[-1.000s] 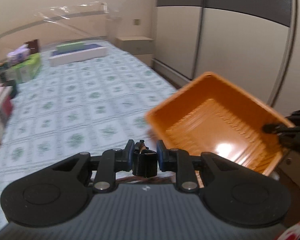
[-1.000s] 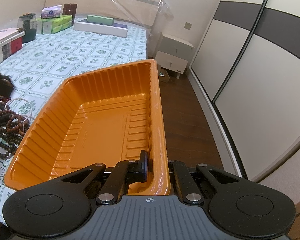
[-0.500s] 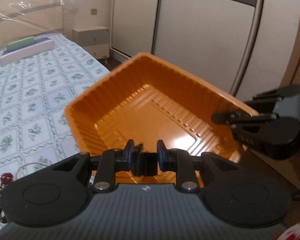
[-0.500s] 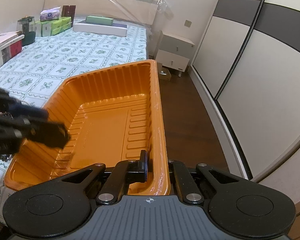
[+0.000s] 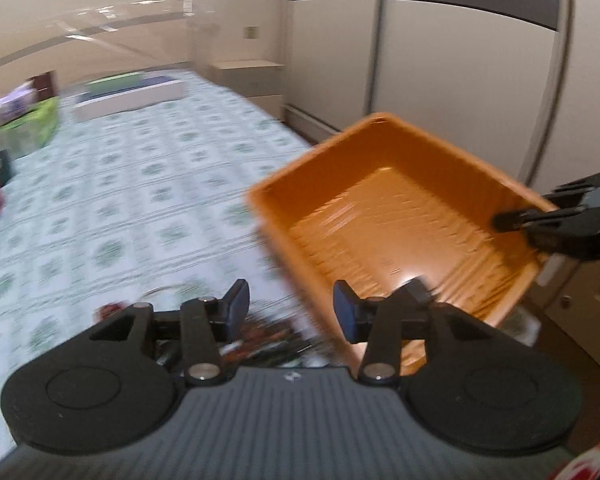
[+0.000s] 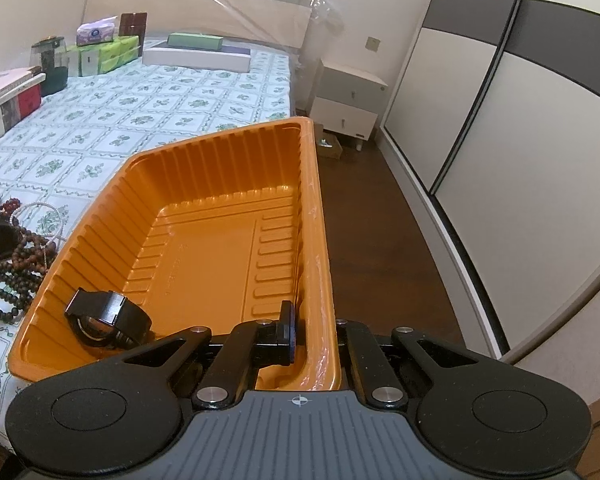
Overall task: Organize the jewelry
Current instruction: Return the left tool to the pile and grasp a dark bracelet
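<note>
unreadable embossed mark on orange tray [image 6: 204, 240] floor

Left gripper [image 5: 290, 310] fingers spread apart, right gripper [image 6: 314, 334] fingers clamped together.

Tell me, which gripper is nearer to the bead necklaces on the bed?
Left. The left gripper hangs open right over the bead necklaces; the right gripper is clamped on the orange tray rim, across the tray from them.
</note>
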`<state>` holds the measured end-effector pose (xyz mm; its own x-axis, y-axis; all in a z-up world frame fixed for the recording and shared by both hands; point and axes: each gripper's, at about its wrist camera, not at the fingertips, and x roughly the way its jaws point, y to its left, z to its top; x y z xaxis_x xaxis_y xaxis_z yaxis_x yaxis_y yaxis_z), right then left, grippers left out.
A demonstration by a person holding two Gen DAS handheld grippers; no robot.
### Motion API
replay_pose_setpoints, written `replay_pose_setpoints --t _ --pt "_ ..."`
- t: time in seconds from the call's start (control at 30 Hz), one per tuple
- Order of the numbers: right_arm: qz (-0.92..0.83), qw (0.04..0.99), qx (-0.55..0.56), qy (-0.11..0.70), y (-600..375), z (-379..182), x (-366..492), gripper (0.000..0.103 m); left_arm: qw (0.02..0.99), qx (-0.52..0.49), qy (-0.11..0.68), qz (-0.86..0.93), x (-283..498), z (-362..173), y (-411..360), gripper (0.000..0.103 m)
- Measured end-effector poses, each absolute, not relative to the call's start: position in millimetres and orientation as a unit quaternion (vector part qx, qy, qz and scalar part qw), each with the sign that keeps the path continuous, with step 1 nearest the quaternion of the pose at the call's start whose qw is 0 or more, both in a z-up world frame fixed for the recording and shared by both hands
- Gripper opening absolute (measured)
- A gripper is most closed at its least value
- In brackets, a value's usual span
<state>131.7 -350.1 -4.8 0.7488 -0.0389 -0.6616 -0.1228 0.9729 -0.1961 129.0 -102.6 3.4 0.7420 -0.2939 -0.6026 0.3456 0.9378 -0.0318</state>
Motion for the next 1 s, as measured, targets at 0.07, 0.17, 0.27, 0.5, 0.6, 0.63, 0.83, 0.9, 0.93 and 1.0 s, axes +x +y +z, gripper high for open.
replay_pose_setpoints --t 0.07,0.17,0.27,0.5,0.6,0.63,0.83,0.9,0.93,1.0 --pt "0.023 0.928 -0.116 0.353 -349 -5 132 0.006 0.937 0.041 0.317 -0.144 122 1 -82 0.047" --pt "0.023 0.928 -0.115 0.354 -349 -5 132 0.006 0.942 0.049 0.316 -0.104 113 -5 -56 0.049" --pt "0.023 0.928 -0.116 0.354 -348 -5 132 0.006 0.941 0.053 0.328 -0.070 104 -16 -32 0.049" --pt "0.019 0.926 -0.121 0.358 -346 -6 132 0.006 0.938 0.054 0.342 -0.031 103 -35 -3 0.048" --pt "0.018 0.925 -0.122 0.358 -345 -6 132 0.006 0.936 0.082 0.339 -0.040 112 -40 -3 0.046" --pt "0.018 0.925 -0.123 0.358 -345 -6 132 0.006 0.935 0.090 0.340 -0.045 116 -43 -5 0.045" --pt "0.016 0.924 -0.128 0.359 -343 -6 133 0.006 0.927 0.123 0.347 -0.070 142 -49 -3 0.036" --pt "0.014 0.924 -0.128 0.360 -343 -6 133 0.006 0.921 0.125 0.360 -0.079 150 -51 0 0.027" --pt "0.014 0.924 -0.129 0.360 -343 -6 133 0.006 0.920 0.125 0.363 -0.084 153 -52 1 0.025" --pt "0.013 0.924 -0.129 0.360 -342 -6 134 0.006 0.915 0.129 0.369 -0.094 157 -54 1 0.020"
